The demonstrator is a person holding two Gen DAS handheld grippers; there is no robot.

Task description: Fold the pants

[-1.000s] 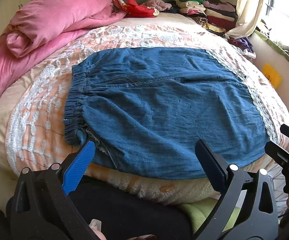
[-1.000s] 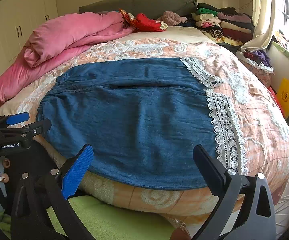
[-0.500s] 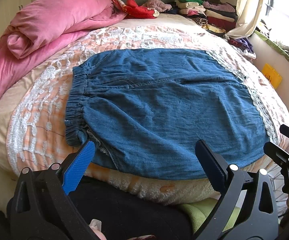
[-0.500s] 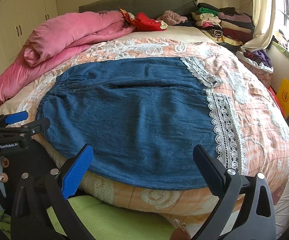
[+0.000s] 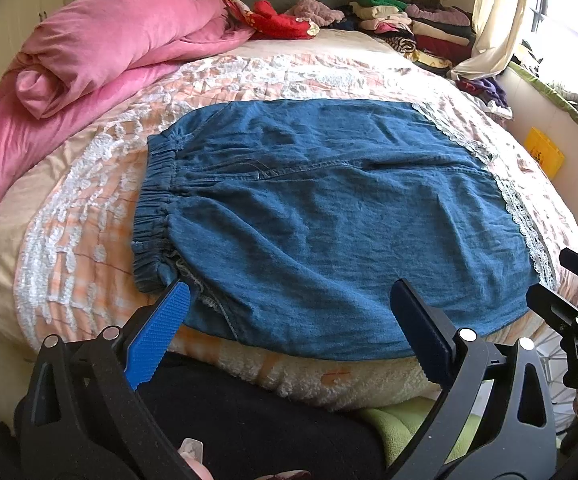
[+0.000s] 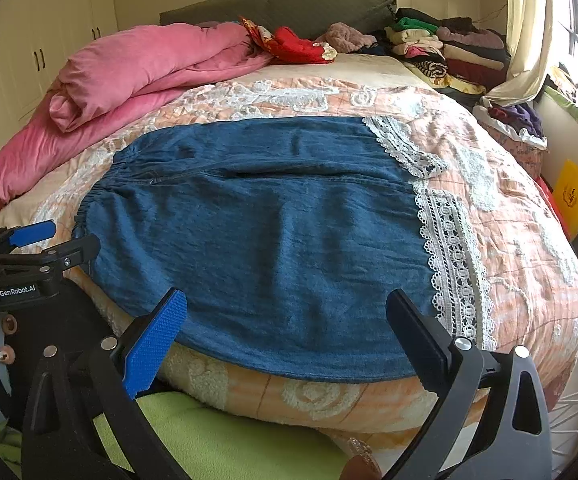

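A bed [image 5: 89, 216] fills most of both views, covered by a peach quilt [image 6: 529, 264] with white lace patterns. Behind it stands a dark green headboard [image 6: 309, 4], with pale wardrobe doors [image 6: 49, 32] to the left and a bright window with a cream curtain [image 5: 493, 12] to the right. A rolled pink duvet [image 5: 101, 48] lies along the far left side of the bed. A stack of folded clothes [image 6: 445, 48] sits at the far right corner, and a red garment [image 5: 277, 22] lies near the headboard. A yellow bag [image 6: 575, 196] rests against the wall beside the bed.

The pants [image 5: 329, 216], blue denim with lace trim at the leg ends, lie spread flat across the middle of the quilt, the elastic waistband [image 5: 153, 216] to the left and the lace hems to the right. Their near edge reaches the edge of the bed.

The left tool [image 5: 289, 320] hovers over the near edge of the pants by the waistband, its fingers wide apart and holding nothing. The right tool [image 6: 285, 320] hangs over the near edge toward the leg ends, also spread wide and empty. Each tool shows at the edge of the other's view.

Compared with a second ago, the left view has shifted slightly, with the pants sitting a little lower in the frame; the pants themselves lie the same, and both tools remain spread apart above the near edge.
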